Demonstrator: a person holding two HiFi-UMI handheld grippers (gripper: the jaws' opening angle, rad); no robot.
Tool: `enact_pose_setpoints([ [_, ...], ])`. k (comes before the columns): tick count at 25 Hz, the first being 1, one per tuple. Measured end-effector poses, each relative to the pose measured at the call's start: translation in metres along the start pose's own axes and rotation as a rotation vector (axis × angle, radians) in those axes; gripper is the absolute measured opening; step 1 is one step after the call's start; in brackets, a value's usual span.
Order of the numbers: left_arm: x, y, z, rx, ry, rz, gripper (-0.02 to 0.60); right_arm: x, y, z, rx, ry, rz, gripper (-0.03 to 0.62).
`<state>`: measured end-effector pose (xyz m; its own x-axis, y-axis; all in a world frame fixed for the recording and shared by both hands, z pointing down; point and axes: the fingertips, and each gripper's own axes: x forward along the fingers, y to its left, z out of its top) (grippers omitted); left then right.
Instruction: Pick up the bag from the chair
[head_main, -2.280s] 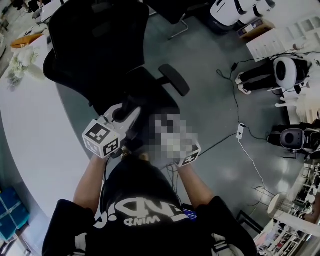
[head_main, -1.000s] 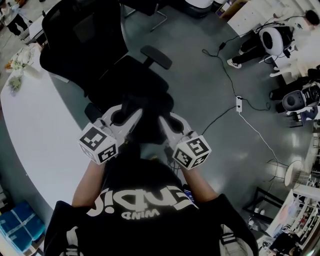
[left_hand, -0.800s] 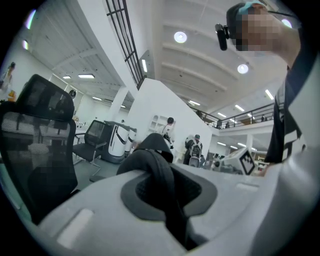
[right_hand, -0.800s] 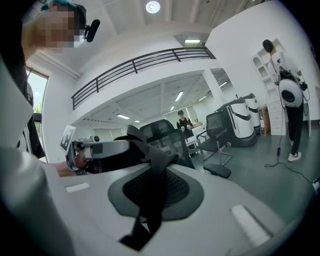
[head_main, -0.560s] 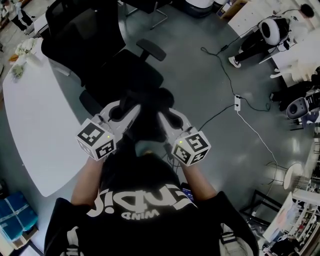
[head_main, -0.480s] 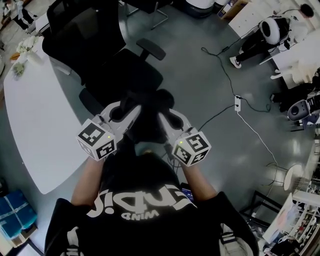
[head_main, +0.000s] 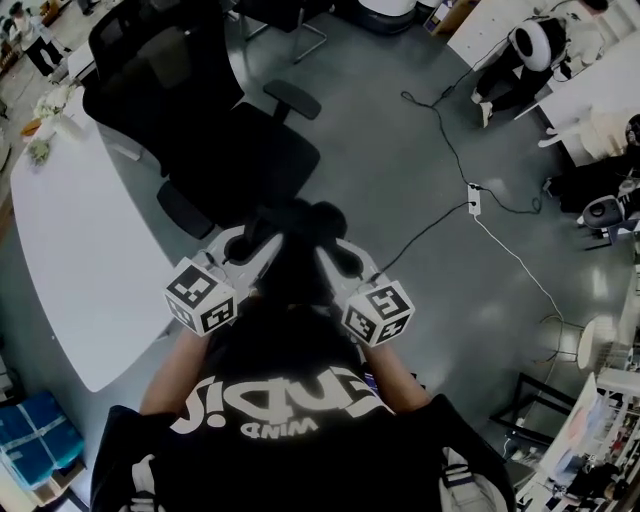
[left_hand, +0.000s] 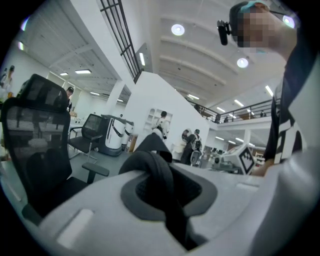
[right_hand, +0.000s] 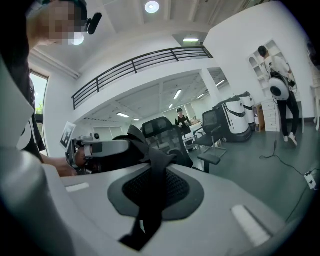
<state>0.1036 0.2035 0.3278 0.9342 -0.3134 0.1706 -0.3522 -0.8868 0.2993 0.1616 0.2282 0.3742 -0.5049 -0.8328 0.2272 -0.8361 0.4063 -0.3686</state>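
The black bag (head_main: 296, 258) hangs between my two grippers, off the seat of the black office chair (head_main: 225, 140), close to the person's chest. My left gripper (head_main: 265, 228) is shut on a black bag strap (left_hand: 161, 181), which runs across the pad between its jaws. My right gripper (head_main: 325, 238) is shut on another black strap (right_hand: 152, 197) in the same way. In the right gripper view the bag's dark bulk (right_hand: 125, 150) sits beside the left gripper (right_hand: 100, 148). The chair (left_hand: 35, 150) stands to the left in the left gripper view.
A white rounded table (head_main: 70, 240) lies left of the chair. A cable with a power strip (head_main: 473, 196) runs over the grey floor on the right. Blue crates (head_main: 35, 445) sit at bottom left. Robots and people stand at top right (head_main: 535, 40).
Both grippers, still shut on the straps, have drawn back from the chair with the bag. The chair seat now lies farther ahead and the bag hangs over the floor.
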Motion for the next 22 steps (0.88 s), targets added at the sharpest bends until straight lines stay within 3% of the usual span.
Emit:
enact_pose_setpoints([
  [11,-0.009,0.002,-0.016,0.013,0.008,-0.056,0.034,0.008,-0.001,-0.017,0.048,-0.012,-0.042,0.032],
  [22,-0.009,0.012,-0.014,0.006,-0.005,-0.043,0.034,0.019,-0.003,-0.016,0.048,-0.008,-0.063,0.032],
])
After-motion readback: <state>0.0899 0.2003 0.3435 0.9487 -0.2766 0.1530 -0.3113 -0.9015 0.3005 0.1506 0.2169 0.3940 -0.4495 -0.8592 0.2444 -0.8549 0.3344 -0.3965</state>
